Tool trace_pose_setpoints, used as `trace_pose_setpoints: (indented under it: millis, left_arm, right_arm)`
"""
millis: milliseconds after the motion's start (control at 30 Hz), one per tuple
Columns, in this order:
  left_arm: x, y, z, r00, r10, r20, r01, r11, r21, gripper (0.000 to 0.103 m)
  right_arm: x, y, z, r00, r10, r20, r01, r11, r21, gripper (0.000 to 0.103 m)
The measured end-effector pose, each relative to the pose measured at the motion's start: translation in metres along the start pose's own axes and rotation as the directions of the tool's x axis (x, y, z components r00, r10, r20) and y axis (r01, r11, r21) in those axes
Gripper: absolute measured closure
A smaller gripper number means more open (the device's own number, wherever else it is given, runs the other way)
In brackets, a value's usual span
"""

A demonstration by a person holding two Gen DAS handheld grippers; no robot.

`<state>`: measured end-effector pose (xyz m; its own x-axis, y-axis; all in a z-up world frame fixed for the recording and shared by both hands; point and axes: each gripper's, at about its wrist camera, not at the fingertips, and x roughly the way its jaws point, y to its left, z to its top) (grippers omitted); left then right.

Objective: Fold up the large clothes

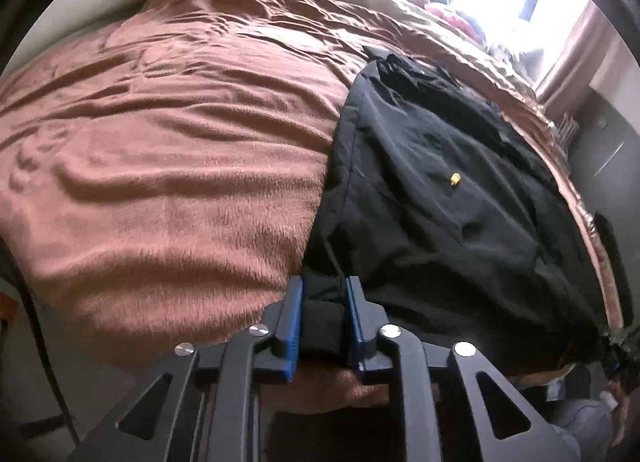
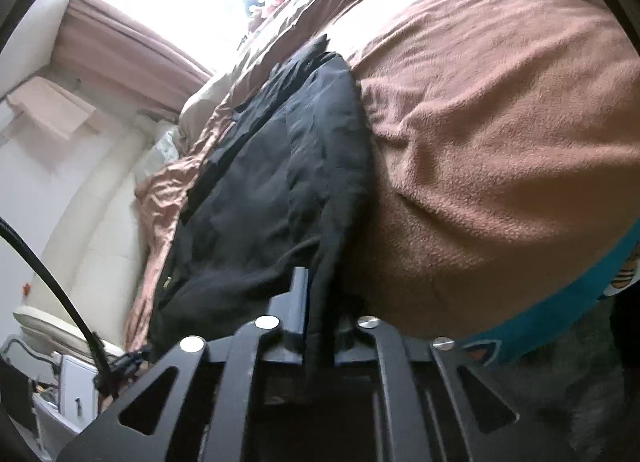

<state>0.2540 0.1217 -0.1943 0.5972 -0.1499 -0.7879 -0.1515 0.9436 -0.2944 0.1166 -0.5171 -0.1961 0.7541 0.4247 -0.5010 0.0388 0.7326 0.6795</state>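
Note:
A large black jacket (image 1: 448,182) lies spread on a bed covered by a brown fleece blanket (image 1: 168,150). A small yellow tag (image 1: 455,180) shows on its front. My left gripper (image 1: 323,294) is shut on the jacket's near corner at the bed's front edge, black cloth bunched between the blue pads. In the right wrist view the jacket (image 2: 272,190) runs along the blanket's (image 2: 500,142) left side. My right gripper (image 2: 320,286) is shut on the jacket's near hem; cloth hides its right finger.
A bright window with pink curtains (image 1: 568,54) stands behind the bed. Red and dark items (image 1: 444,10) lie at the far end. A teal patterned sheet edge (image 2: 568,302) shows under the blanket. A black cable (image 2: 60,294) and white furniture (image 2: 72,390) are at the left.

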Motion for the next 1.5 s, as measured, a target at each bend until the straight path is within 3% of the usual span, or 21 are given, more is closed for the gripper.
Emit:
trace_pose_setpoints:
  millis: [67, 167, 500, 1100, 1500]
  left_arm:
    - [-0.006, -0.006, -0.002, 1.000, 0.004, 0.024, -0.005, 1.000, 0.024, 0.092]
    - [-0.023, -0.007, 0.004, 0.997, -0.021, 0.070, 0.023, 1.000, -0.020, 0.095]
    - [-0.087, -0.015, 0.012, 0.982, -0.078, 0.170, 0.083, 0.996, -0.025, 0.097]
    - [-0.224, -0.010, -0.055, 0.944, -0.133, 0.302, 0.151, 0.988, -0.034, 0.097]
    - [-0.310, -0.009, -0.092, 0.902, -0.163, 0.400, 0.184, 0.983, -0.015, 0.097]
  right_arm:
    - [-0.011, 0.008, 0.004, 1.000, -0.003, 0.027, 0.004, 1.000, -0.016, 0.102]
    - [-0.025, 0.021, 0.009, 0.998, 0.012, 0.060, -0.011, 1.000, -0.014, 0.102]
    - [-0.093, 0.062, 0.003, 0.987, 0.051, 0.152, -0.037, 0.995, -0.094, 0.103]
    - [-0.214, 0.074, -0.059, 0.967, 0.111, 0.230, -0.074, 0.984, -0.165, 0.103]
    - [-0.262, 0.076, -0.089, 0.939, 0.193, 0.283, -0.134, 0.968, -0.214, 0.103]
